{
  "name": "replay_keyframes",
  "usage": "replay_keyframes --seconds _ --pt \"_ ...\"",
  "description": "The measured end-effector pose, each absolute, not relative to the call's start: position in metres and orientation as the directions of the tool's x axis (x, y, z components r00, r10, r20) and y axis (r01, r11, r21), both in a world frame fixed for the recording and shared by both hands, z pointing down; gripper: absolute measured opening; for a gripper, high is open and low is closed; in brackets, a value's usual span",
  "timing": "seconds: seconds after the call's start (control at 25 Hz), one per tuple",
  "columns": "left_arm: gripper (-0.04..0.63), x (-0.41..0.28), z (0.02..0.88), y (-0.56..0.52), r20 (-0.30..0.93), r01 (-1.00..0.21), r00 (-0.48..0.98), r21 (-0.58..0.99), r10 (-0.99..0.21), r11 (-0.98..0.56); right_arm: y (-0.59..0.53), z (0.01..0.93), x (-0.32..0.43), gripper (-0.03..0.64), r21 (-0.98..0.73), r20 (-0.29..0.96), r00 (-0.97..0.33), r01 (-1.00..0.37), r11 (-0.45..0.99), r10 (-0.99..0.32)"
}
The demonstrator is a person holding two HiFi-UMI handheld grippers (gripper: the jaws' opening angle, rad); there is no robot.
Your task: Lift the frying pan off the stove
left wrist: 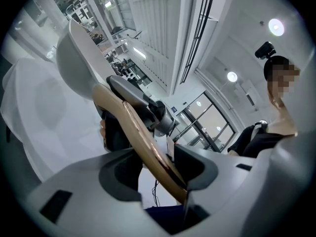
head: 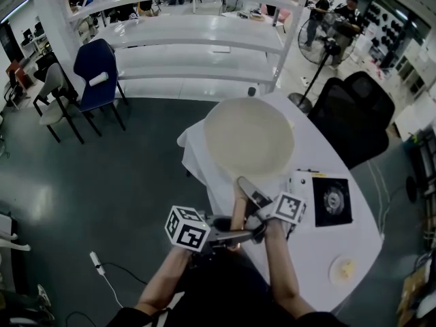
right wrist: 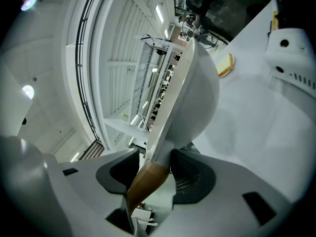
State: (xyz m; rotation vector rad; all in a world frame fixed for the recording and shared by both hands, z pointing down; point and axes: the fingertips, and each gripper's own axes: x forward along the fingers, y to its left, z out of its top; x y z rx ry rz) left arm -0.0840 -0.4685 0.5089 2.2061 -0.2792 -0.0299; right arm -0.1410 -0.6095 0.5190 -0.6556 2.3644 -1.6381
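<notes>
In the head view the cream frying pan [head: 248,136] hangs in the air above the white table [head: 320,155], well to the left of the black stove [head: 332,201]. Its brown handle [head: 238,213] runs down toward me. My right gripper [head: 245,196] is shut on the handle close to the pan bowl. My left gripper [head: 235,236] is shut on the handle's near end. The left gripper view has the handle [left wrist: 148,142] crossing between the pads, with the pan [left wrist: 74,58] beyond. In the right gripper view the pan [right wrist: 195,90] rises from the pinched handle [right wrist: 145,179].
A small plate [head: 343,270] with something yellow lies on the table's near right. A black office chair [head: 354,107] stands behind the table, a blue chair [head: 99,67] at far left, white shelving [head: 197,39] at the back. A fan on a stand [head: 325,36] is at the back right.
</notes>
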Motion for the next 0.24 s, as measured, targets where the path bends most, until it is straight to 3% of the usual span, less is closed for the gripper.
replay_keyframes --seconds 0.24 --pt "0.189 -0.090 0.498 -0.464 0.080 -0.188 0.975 0.795 -0.206 -0.576 -0.605 0.507 -0.148 0.199 -0.931 0.083 -0.885 -0.233 0.282 -0.458"
